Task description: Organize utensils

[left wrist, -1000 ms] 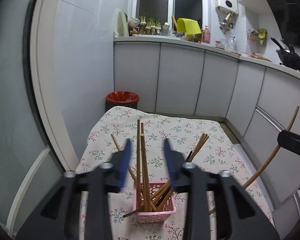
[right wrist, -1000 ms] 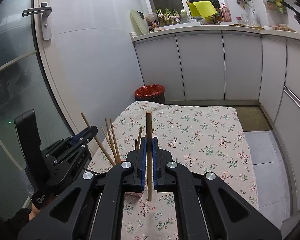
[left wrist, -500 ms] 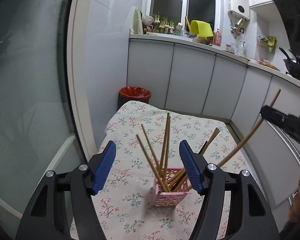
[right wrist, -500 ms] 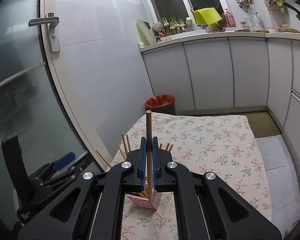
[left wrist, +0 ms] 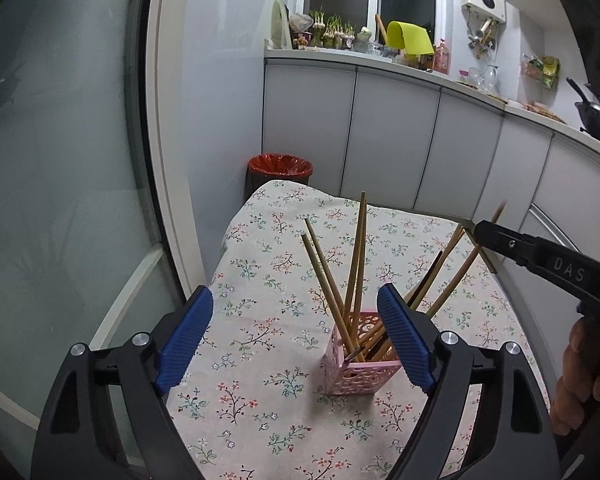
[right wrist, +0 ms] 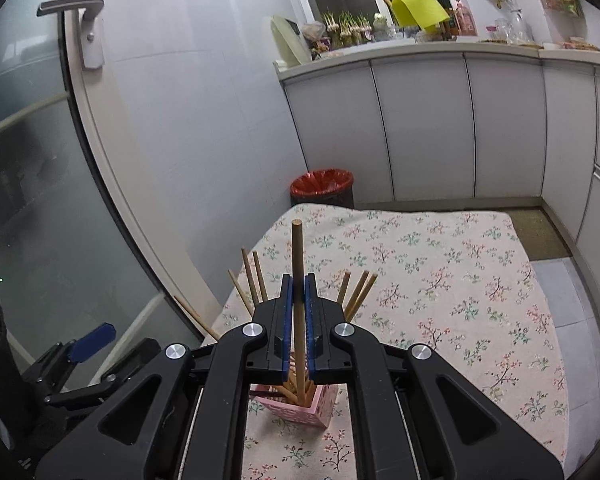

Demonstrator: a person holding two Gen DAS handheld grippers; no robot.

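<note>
— Right gripper (right wrist: pixel 299 312): jaws closed on one long round wooden chopstick (right wrist: pixel 298 264), held nearly upright. Lower end already down inside the small pink perforated plastic basket (right wrist: pixel 300 402), among the other wooden chopsticks (left wrist: pixel 356 272) leaning there in all directions.

— And the left gripper (left wrist: pixel 296 340)?

— Wide open, holding nothing. Hovers a little behind the basket, blue pads (left wrist: pixel 184 338) on both sides of the view, not touching anything.

— What could go wrong from here?

— Probably three things. Opening too early: if the tip does not yet rest on the bottom, possible drop and bounce out. Pushing down at an angle: tip against a crossed stick inside, then a jam, or a neighbour levered out. Also a light basket, likely easy to tip or slide on the cloth under side force, since nothing steadies it now.

— Remedy?

— Maybe bringing the open left gripper to the basket wall first, then releasing gently. Only a judgement.

— Surface?

— Table under a beige cloth with small flower print (right wrist: pixel 440 280). Soft-looking, a few wrinkles at the far edge; besides the basket, nothing visible on it.

— Room?

— Narrow kitchen. White cabinets (left wrist: pixel 384 136) along the far wall and the right side, counter above with sprouting bulbs, bottles, a yellow-green sheet. Bin with red liner (left wrist: pixel 280 166) just beyond the table's far end. Frosted glass door with metal handle (right wrist: pixel 70 6) on the left. Dark window, night outside probably.
</note>
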